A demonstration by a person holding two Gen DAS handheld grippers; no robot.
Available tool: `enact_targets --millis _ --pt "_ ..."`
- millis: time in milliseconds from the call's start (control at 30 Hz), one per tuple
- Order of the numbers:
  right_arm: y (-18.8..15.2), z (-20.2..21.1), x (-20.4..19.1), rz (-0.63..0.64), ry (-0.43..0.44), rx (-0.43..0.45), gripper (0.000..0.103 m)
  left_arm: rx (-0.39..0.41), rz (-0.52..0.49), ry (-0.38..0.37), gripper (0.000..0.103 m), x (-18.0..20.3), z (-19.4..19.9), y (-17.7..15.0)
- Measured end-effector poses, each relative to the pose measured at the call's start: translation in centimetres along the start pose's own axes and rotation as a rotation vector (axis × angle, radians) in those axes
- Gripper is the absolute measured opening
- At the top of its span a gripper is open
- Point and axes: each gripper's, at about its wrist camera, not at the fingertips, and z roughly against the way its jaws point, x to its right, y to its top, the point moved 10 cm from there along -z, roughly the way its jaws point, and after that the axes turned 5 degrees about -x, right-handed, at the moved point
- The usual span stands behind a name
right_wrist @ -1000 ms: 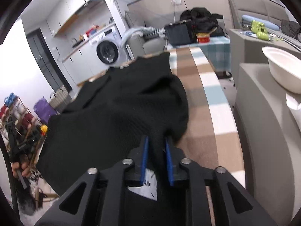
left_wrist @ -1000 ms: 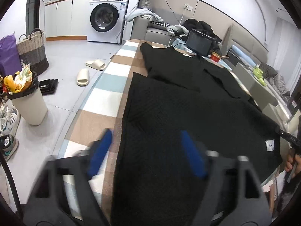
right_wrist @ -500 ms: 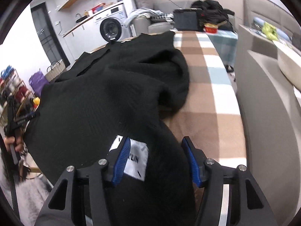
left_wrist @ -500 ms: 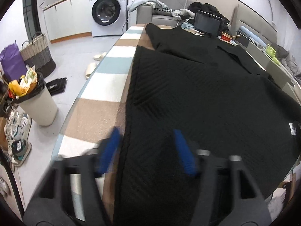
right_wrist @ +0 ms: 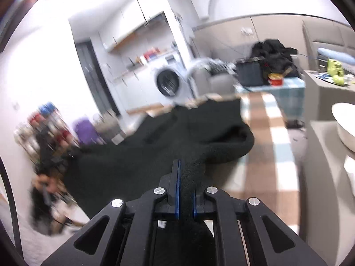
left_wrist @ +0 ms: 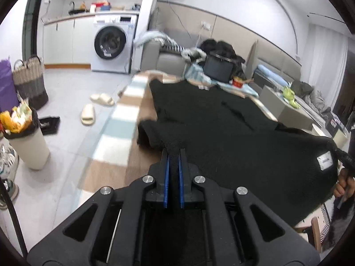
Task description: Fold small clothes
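A black knit garment [left_wrist: 221,128] lies spread along a table with a checked cloth [left_wrist: 124,119]. My left gripper [left_wrist: 174,153] is shut on the garment's near left edge, which is raised and bunched at the pads. Near the right corner there is a white label [left_wrist: 324,160], and a hand [left_wrist: 342,185] shows below it. In the blurred right wrist view, my right gripper [right_wrist: 185,177] is shut on a thick roll of the same garment [right_wrist: 168,137], lifted off the cloth. The fabric hides most of its right finger.
On the floor to the left are a full bin [left_wrist: 26,137], slippers [left_wrist: 88,113], a woven basket [left_wrist: 30,79] and a washing machine [left_wrist: 113,44]. A black box [left_wrist: 218,68] and a red cup [left_wrist: 238,82] stand at the table's far end. A white bowl [right_wrist: 345,126] sits on a grey unit.
Both grippers closed on the garment's near edge and rose with it. The hem that lay flat is now lifted and bunched, and both views tilted up.
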Motion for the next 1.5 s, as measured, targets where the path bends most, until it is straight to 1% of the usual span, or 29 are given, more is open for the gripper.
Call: enact_targets --millis 133,200,233,367,433,500,567,633,667,767,833,900,933,1000,1033,1067,1100,1133,1167,1200,1233,1300,1367,1400,1500 --pt "2.6 1.4 -0.4 -0.060 0.084 0.106 0.008 0.068 0.025 -0.010 0.004 -0.4 2.5 2.8" --pt "3.7 2.1 -0.3 -0.092 0.100 0.148 0.008 0.091 0.032 -0.008 0.004 -0.7 3.3 3.9" --pt "4.2 2.4 -0.2 -0.103 0.094 0.171 0.008 0.104 0.039 -0.007 0.004 -0.8 3.8 4.6" --pt "6.3 2.8 0.6 -0.106 -0.026 0.247 0.008 0.139 0.056 0.004 0.004 -1.4 4.3 6.9" --pt "7.2 2.6 1.2 -0.114 -0.063 0.262 0.008 0.151 0.063 0.009 0.004 -1.6 4.0 8.1" --pt "8.1 1.6 1.6 -0.109 -0.110 0.261 0.008 0.149 0.068 0.020 0.004 -1.7 3.3 8.8" --pt "8.2 0.3 2.0 -0.114 -0.128 0.225 0.008 0.122 0.071 0.031 0.004 -1.9 1.8 8.7" --pt "7.6 -1.2 2.4 -0.105 -0.153 0.182 0.008 0.089 0.061 0.048 0.004 -2.1 0.1 7.9" --pt "6.8 -2.1 2.7 -0.096 -0.184 0.150 0.008 0.073 0.056 0.056 0.004 -2.2 -0.6 7.3" --pt "4.5 -3.9 3.7 -0.087 -0.225 0.083 0.008 0.020 0.043 0.089 0.004 -2.6 -3.4 5.1" --pt "2.6 -5.5 4.8 -0.078 -0.273 0.012 0.008 -0.025 0.044 0.099 0.005 -3.1 -5.3 3.3" --pt "1.0 -6.7 5.8 -0.073 -0.308 -0.048 0.010 -0.060 0.050 0.106 0.005 -3.5 -6.6 2.0" --pt "0.1 -6.8 6.2 -0.074 -0.316 -0.074 0.016 -0.085 0.059 0.120 0.005 -4.0 -7.3 1.1" --pt "-1.1 -7.1 7.2 -0.072 -0.348 -0.136 0.027 -0.099 0.076 0.118 0.005 -4.6 -7.8 0.1" --pt "-1.5 -7.0 7.7 -0.066 -0.369 -0.152 0.040 -0.107 0.085 0.125 0.009 -5.1 -7.8 -0.4" --pt "-1.8 -6.5 8.0 -0.066 -0.389 -0.152 0.049 -0.113 0.093 0.136 0.014 -5.5 -7.9 -0.8" --pt "-1.9 -6.0 8.5 -0.064 -0.410 -0.141 0.053 -0.118 0.103 0.148 0.019 -6.0 -7.9 -1.1" --pt "-2.1 -5.7 8.7 -0.064 -0.413 -0.139 0.060 -0.123 0.115 0.160 0.035 -6.6 -7.8 -1.5" --pt "-2.0 -5.6 9.1 -0.074 -0.411 -0.138 0.064 -0.121 0.127 0.168 0.049 -7.0 -7.8 -1.6" --pt "-2.0 -5.5 9.8 -0.102 -0.397 -0.138 0.064 -0.111 0.137 0.170 0.053 -7.5 -7.6 -1.7" --pt "-2.0 -5.6 10.1 -0.126 -0.377 -0.142 0.065 -0.099 0.151 0.170 0.055 -8.0 -7.7 -1.6" --pt "-1.9 -6.3 10.5 -0.168 -0.327 -0.162 0.065 -0.107 0.184 0.171 0.056 -8.6 -8.2 -1.5" --pt "-1.5 -7.5 10.6 -0.190 -0.283 -0.183 0.065 -0.120 0.201 0.141 0.056 -8.5 -9.2 -0.9" --pt "-1.4 -8.1 10.7 -0.202 -0.253 -0.190 0.065 -0.125 0.195 0.136 0.056 -8.3 -9.8 -0.6" --pt "-1.2 -10.1 11.2 -0.224 -0.234 -0.236 0.065 -0.153 0.161 0.125 0.056 -7.4 -11.9 0.5"
